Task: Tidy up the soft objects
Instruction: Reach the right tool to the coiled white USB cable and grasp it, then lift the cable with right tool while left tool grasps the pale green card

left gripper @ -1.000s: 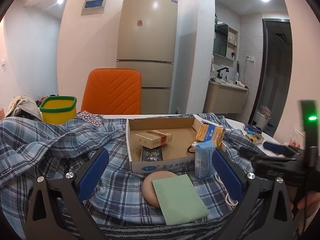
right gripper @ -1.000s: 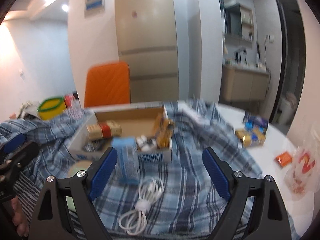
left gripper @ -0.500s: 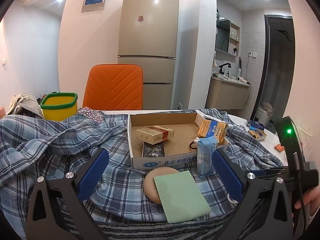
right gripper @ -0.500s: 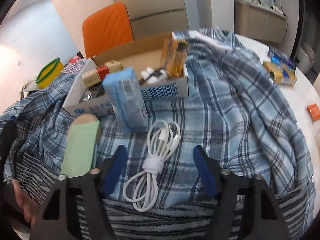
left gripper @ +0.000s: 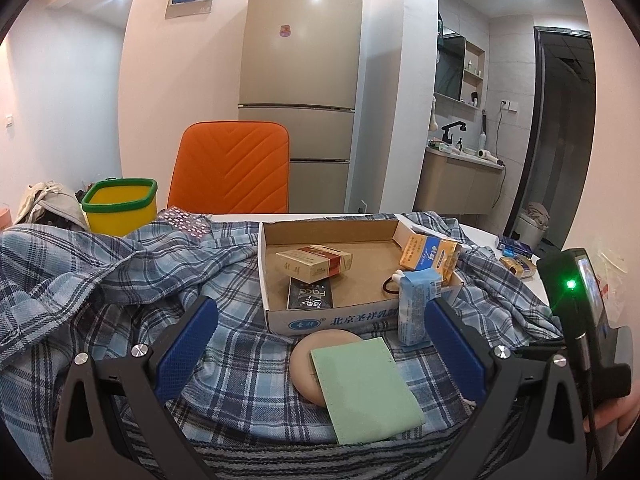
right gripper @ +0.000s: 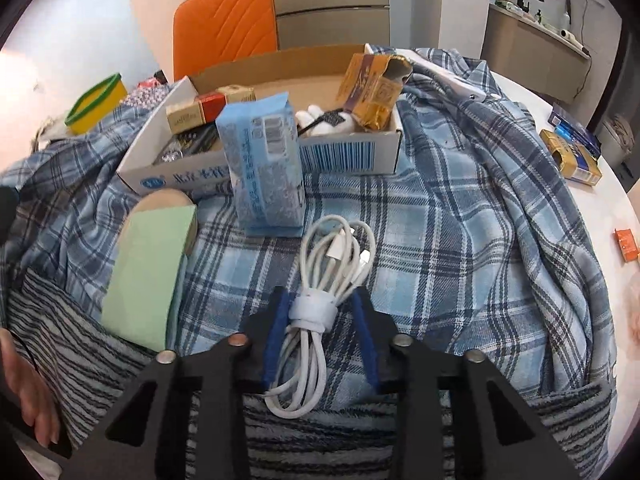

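Right claw (right gripper: 319,312) comes down over a coiled white cable (right gripper: 320,300) lying on the blue plaid shirt (right gripper: 460,240) spread across the desk (right gripper: 600,184). Its jaws have just been closing, w/ the cable's strapped middle between the blue pads; pads sit right at the bundle's sides, but a firm grip can't be confirmed from this view. Just beyond the cable stands a light-blue tissue pack (right gripper: 264,168), upright against the front wall of a shallow cardboard box (right gripper: 348,156). Box holds cigarette packs, an orange-yellow carton & a small white plush item. Left of the cable: a green pad (right gripper: 148,272) resting on a tan round object (right gripper: 168,200).

Left claw (left gripper: 320,344) hovers released, jaws wide, nothing between them, aimed at the green pad (left gripper: 364,388) and box (left gripper: 340,320). Right-hand rig w/ a green light shows at that view's right edge. Background: orange chair (left gripper: 232,168), yellow bin w/ green rim (left gripper: 120,208), fridge (left gripper: 300,60).
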